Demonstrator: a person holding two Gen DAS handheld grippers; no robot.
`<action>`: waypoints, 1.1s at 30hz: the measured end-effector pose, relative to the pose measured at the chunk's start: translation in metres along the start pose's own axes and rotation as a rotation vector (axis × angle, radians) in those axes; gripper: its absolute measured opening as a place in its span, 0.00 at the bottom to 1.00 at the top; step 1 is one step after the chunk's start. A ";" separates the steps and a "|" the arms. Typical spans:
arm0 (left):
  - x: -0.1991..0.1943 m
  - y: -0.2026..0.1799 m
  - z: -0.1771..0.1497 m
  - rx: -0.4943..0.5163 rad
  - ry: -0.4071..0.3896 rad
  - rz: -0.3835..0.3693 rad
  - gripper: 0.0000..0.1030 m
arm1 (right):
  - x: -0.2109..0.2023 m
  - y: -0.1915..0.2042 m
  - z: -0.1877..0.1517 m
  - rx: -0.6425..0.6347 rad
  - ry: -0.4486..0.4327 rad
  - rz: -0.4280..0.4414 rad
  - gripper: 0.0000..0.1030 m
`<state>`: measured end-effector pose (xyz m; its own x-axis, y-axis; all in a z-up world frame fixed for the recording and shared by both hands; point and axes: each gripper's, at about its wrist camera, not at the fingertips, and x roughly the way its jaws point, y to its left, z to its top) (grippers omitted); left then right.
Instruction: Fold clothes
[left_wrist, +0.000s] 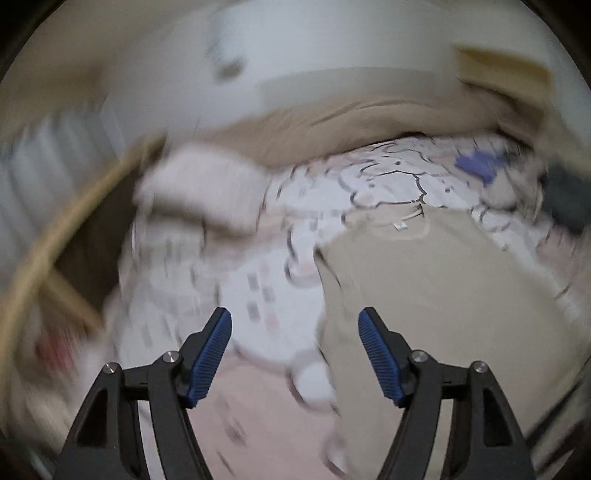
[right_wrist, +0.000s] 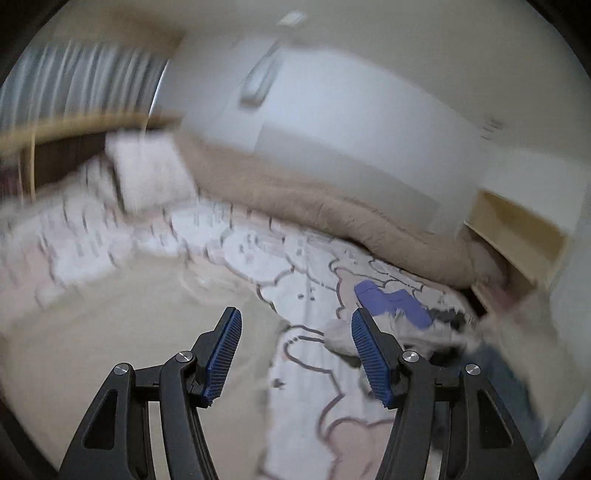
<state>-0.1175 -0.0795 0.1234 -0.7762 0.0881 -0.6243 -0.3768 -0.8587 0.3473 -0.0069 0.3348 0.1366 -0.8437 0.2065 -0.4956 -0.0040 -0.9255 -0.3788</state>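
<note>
A beige shirt (left_wrist: 436, 295) lies spread flat on a bed (left_wrist: 236, 295) covered with a white and pink patterned sheet. In the left wrist view the shirt's collar (left_wrist: 400, 225) with its small white tag points away from the camera, toward the far side of the bed, so its long axis runs from the near edge of the bed toward the wall. The shirt's left edge runs beside the left gripper (left_wrist: 294, 356), which hangs above the bare sheet just left of that edge, its fingers (left_wrist: 210, 358) spread wide with nothing between them.

The right gripper (right_wrist: 296, 356) hangs over the shirt's right edge (right_wrist: 266, 317), where beige cloth meets patterned sheet; its fingers (right_wrist: 369, 358) are also wide apart and hold nothing. To its right lies a loose heap of clothes (right_wrist: 436, 332) with a purple piece (right_wrist: 391, 301) on top, near the shirt but apart from it.

Open sheet stretches left of the shirt up to a pale pillow (left_wrist: 199, 192) at the far left corner. A tan blanket (left_wrist: 351, 125) is bunched along the far side of the bed, against a white cabinet (right_wrist: 351, 122). A wooden rail (left_wrist: 59, 236) borders the bed on the left, and a light wooden box (right_wrist: 517, 229) stands at the far right corner. Both views are blurred, so fine folds in the shirt cannot be made out.
</note>
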 end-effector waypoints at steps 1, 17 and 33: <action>0.014 -0.008 0.014 0.080 -0.026 0.020 0.69 | 0.023 0.006 0.008 -0.046 0.036 -0.003 0.61; 0.285 -0.108 0.083 0.600 -0.021 -0.170 0.69 | 0.299 0.075 0.023 -0.279 0.251 0.074 0.61; 0.450 -0.152 0.113 0.527 0.310 -0.365 0.69 | 0.408 0.091 -0.044 -0.229 0.434 0.287 0.61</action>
<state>-0.4669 0.1477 -0.1307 -0.4037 0.1085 -0.9084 -0.8405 -0.4362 0.3214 -0.3278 0.3491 -0.1343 -0.4953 0.1135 -0.8613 0.3505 -0.8811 -0.3177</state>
